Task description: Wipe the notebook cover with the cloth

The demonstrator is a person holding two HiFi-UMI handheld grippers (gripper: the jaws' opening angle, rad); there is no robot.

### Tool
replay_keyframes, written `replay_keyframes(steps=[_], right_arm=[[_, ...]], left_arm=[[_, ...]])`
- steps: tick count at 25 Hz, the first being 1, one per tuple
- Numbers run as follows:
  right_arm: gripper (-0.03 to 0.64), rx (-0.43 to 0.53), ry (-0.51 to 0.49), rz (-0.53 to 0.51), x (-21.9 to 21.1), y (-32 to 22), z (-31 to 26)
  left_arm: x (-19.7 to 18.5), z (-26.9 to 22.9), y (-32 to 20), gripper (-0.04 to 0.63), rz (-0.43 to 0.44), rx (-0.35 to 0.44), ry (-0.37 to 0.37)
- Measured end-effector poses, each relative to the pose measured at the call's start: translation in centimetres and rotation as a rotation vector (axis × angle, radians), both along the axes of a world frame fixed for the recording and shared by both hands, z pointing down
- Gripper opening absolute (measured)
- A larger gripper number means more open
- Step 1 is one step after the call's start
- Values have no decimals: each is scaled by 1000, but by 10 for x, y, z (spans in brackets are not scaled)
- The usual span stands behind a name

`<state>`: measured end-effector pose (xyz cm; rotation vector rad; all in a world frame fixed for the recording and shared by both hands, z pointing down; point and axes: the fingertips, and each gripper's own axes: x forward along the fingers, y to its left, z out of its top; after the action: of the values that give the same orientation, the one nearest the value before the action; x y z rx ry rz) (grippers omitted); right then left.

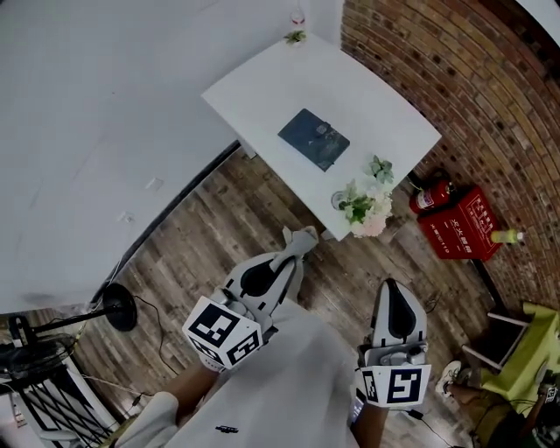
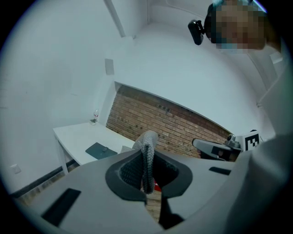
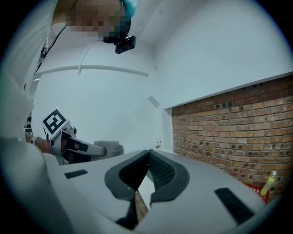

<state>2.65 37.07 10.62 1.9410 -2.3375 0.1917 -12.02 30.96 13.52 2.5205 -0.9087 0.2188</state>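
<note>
A dark blue-grey notebook (image 1: 313, 138) lies flat on the white table (image 1: 262, 87) far ahead of me; it also shows small in the left gripper view, notebook (image 2: 100, 150). My left gripper (image 1: 302, 238) is held over the wooden floor, short of the table, shut on a grey knitted cloth (image 2: 145, 155) whose end sticks up between the jaws; cloth (image 1: 304, 236). My right gripper (image 1: 391, 293) hangs lower right over the floor, its jaws closed tip to tip with nothing between them.
A flower bunch in a glass (image 1: 367, 203) stands at the table's near corner, a small glass (image 1: 297, 17) at its far corner. A red box (image 1: 459, 223) and fire extinguisher (image 1: 430, 196) sit by the brick wall (image 1: 455, 79). A stand with cables (image 1: 52, 341) is at left.
</note>
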Motion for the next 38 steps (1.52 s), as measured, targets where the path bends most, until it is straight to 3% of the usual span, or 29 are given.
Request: replay_keyframes(steps=[8,13,19,25,30,38], right_arm=[[3,-6,6,43,25,-122,-11],[3,-47,0,65,37,-173,-1],[3,-107,0,33,42,-200,14],[3,-154,-48,-82,56,-230,34],[3,-165,-57,-143,63,-254,47],[3,-179,-71,-185,57,-273,66]], left_arm=[[31,-2,-133,35,53,-23,1],[50,-1,-190,35,85,-32,22],[67,13,-215,35,95,-72,6],[78,37,-231,35,6,-111,-46],[76,51,-239,35,-87,-147,-43],[80,71,-258,35,-105,-135,-84]])
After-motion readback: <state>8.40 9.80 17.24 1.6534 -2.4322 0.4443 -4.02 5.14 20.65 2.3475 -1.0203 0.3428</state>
